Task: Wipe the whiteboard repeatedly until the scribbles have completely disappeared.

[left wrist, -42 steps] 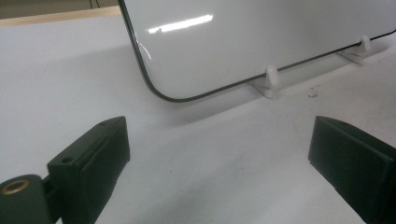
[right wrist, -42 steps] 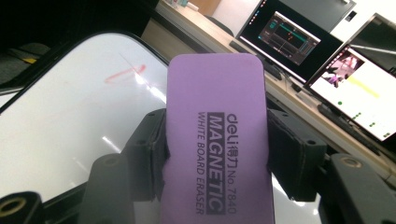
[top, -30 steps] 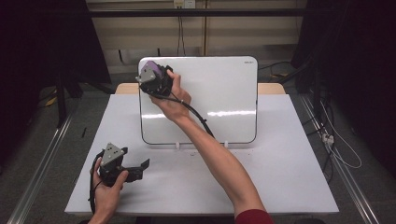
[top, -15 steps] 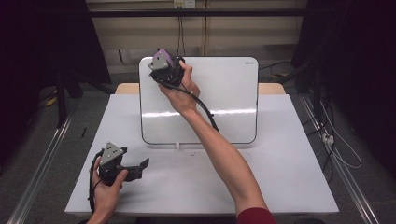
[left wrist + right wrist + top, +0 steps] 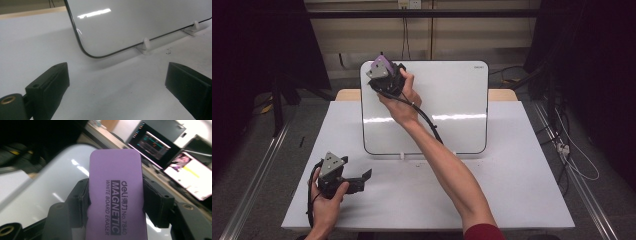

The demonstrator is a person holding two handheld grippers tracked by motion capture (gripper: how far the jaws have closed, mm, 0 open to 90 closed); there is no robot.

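Work in hand: a whiteboard (image 5: 447,107), propped upright on small white clips at the middle of the counter (image 5: 512,190), is being wiped with a purple eraser (image 5: 115,192).
Eraser: it is clamped across its width by the jaws of the right gripper (image 5: 384,80); its printed back (marked as a magnetic whiteboard eraser) is turned to the right gripper view's camera.
Eraser position: it is held at the board's upper left corner, at the top edge; whether the felt is pressed on the surface cannot be told.
Change noted: a second ago the right gripper was lower on the board's left part; it is now found raised to the top corner.
Meaning: the stroke is judged to have reached the upper limit of the board, so a pass downward or across is judged likely next.
Board surface: no marks are made out; only glare is seen.
Left gripper (image 5: 343,181): it is rested low at the counter's near left, unmoved since a second ago, with jaws apart and nothing between them.
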